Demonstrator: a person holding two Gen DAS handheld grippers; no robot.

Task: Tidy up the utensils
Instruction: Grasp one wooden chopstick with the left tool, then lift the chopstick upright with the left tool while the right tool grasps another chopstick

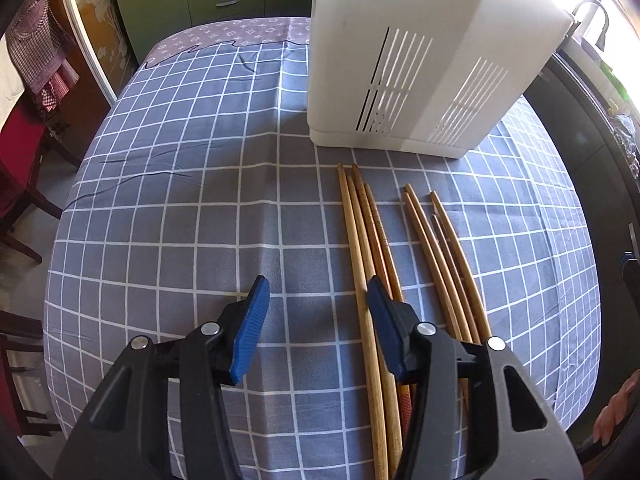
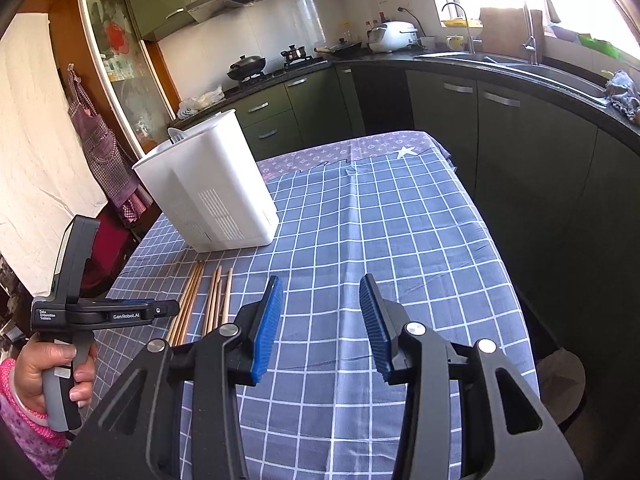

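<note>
We hold the left gripper [image 1: 318,300] with its jaws spread wide and nothing between them, low over the table's near edge. Its right blue pad [image 1: 384,320] sits above the left group of chopsticks [image 1: 366,264]; whether it touches them we cannot tell. From the right wrist view, the left gripper [image 2: 168,308] appears at the table's left edge, its handle gripped by the left hand [image 2: 52,364].

We hold the right gripper [image 2: 320,308] equally wide and empty, over the near middle of the checked tablecloth [image 2: 380,220].

The chopsticks lie flat on the cloth in two groups, running from the near edge toward the far edge. The second group [image 1: 444,256] lies just beside the first, on its right. In the right wrist view, both groups [image 2: 200,300] lie near the table's left edge.

Beyond the chopstick tips, apart from them, stands the white slotted utensil holder [image 1: 400,60], upright on the cloth. In the right wrist view the holder [image 2: 212,184] occupies the far left part of the table, with a pale utensil [image 2: 176,134] showing above its rim.
</note>
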